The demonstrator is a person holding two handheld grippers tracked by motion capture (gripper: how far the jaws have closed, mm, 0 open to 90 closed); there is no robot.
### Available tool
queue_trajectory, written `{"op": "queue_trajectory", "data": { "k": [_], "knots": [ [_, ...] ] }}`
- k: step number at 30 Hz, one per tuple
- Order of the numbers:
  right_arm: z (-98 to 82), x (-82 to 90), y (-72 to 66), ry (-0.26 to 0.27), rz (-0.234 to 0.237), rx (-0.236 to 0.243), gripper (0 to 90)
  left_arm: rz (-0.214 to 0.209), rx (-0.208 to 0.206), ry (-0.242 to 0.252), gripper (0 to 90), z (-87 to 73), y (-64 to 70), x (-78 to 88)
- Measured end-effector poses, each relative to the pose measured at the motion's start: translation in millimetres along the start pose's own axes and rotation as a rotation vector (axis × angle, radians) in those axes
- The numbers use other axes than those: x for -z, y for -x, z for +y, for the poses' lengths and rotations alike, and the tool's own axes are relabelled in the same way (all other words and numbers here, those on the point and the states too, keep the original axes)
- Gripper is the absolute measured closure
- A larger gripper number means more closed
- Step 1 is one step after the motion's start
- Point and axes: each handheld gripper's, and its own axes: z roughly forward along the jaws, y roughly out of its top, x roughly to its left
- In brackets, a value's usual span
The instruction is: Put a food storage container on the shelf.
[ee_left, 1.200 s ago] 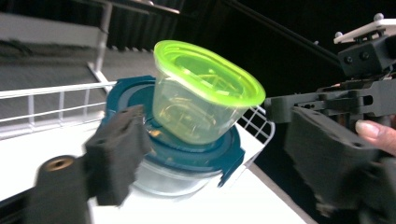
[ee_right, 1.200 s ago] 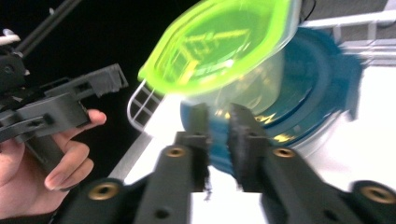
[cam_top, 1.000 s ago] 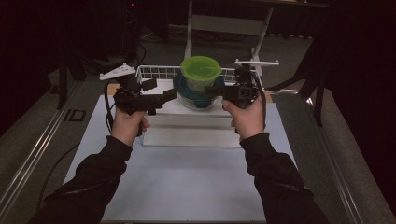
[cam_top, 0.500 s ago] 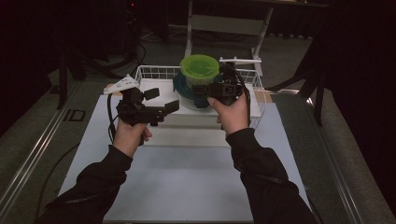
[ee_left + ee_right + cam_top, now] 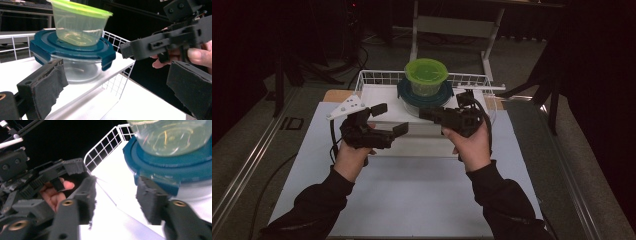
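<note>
No writing readable; both tools, left tool (image 5: pixel 389 120) and right tool (image 5: pixel 116 195), gape empty, the right's jaws just opening beside the blue-lidded glass container (image 5: pixel 72 53).

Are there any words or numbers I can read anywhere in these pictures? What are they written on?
"ID": dark letters on the floor left of the table, seen sideways in the high view.
Nothing is written on the green-lidded tub, the blue-lidded glass bowl under it, or the white wire basket.
</note>
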Motion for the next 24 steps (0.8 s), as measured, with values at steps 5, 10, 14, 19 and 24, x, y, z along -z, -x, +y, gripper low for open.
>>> {"op": "queue_trajectory", "data": {
  "k": [5, 10, 14, 19, 24],
  "knots": [
    [-19.7, 5.5, 1.1, 0.011, -0.001, 0.026, 35.6, -0.029, -0.021, -0.007, 1.6, -7.9, 8.9, 2.8],
    [-40.3, 9.6, 5.5, 0.026, 0.027, 0.064, 20.8, -0.055, -0.028, -0.027, 1.6, -19.6, 18.1, 5.7],
    [-56.5, 11.2, 8.0, 0.029, 0.022, 0.098, 18.6, -0.076, -0.042, -0.054, 1.6, -32.0, 24.6, 8.4],
    [-75.1, 13.2, 14.2, 0.04, -0.005, 0.115, 18.6, -0.09, -0.035, -0.067, 1.6, -48.1, 28.7, 11.3],
    [-94.7, 11.3, 22.0, 0.038, -0.019, 0.135, 18.6, -0.105, -0.023, -0.088, 1.6, -63.6, 29.7, 11.3]
  ]
}}
